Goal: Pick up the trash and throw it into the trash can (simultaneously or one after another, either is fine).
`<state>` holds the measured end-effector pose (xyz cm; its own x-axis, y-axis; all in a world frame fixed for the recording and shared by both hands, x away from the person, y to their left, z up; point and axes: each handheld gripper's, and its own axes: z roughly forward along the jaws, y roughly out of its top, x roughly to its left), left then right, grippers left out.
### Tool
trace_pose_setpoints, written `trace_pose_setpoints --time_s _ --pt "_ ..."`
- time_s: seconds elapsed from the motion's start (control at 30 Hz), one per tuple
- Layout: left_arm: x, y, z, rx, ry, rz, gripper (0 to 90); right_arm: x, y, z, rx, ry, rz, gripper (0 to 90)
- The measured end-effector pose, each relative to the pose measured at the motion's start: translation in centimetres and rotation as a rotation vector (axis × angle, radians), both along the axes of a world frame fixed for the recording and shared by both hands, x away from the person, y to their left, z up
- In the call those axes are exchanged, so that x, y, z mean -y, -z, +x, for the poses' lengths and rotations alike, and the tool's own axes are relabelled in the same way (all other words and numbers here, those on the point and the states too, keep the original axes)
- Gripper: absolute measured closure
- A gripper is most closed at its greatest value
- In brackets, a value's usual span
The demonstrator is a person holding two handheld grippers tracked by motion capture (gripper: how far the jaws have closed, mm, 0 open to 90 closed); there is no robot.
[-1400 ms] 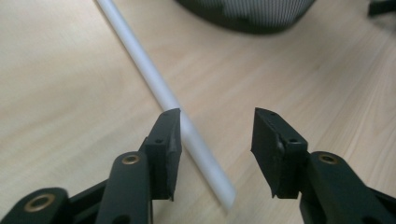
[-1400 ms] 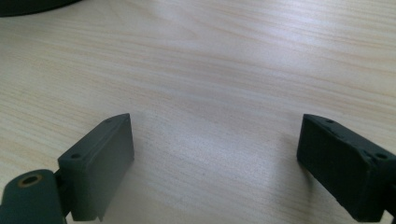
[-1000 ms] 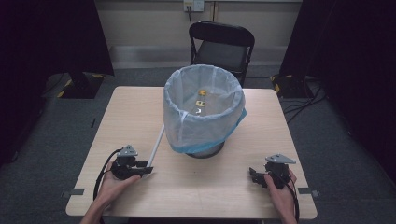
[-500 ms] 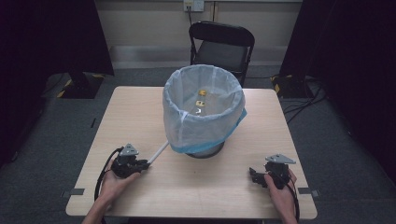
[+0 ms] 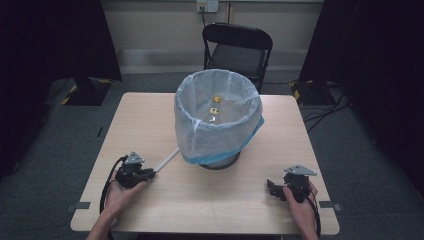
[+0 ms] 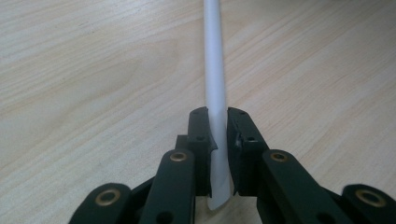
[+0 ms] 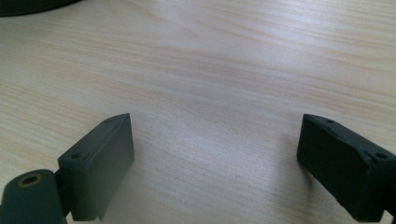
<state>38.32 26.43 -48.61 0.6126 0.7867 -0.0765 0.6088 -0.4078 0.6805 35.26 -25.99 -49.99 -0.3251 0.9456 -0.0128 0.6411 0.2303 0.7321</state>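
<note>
A white straw is clamped between the jaws of the left hand-held gripper, its far end reaching ahead to the foot of the lined bin. Compared with a second ago, the straw is swung lower and more sideways, which suggests it is being lifted off the surface for binning. The right hand-held gripper is held wide open and empty.
</note>
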Motion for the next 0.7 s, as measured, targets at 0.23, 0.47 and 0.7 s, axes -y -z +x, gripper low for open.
trace_pose_setpoints --time_s 0.23,0.47,0.7 --pt "-0.8 0.1 0.2 -0.018 -0.031 -0.038 80.6 0.0 0.0 0.0 0.000 0.000 0.000 10.0" --pt "-1.5 -0.4 0.1 -0.007 -0.051 -0.084 80.6 0.0 0.0 0.0 0.000 0.000 0.000 10.0" --pt "-2.1 -0.7 0.2 0.002 -0.071 -0.127 80.5 0.0 0.0 0.0 0.000 0.000 0.000 10.0"
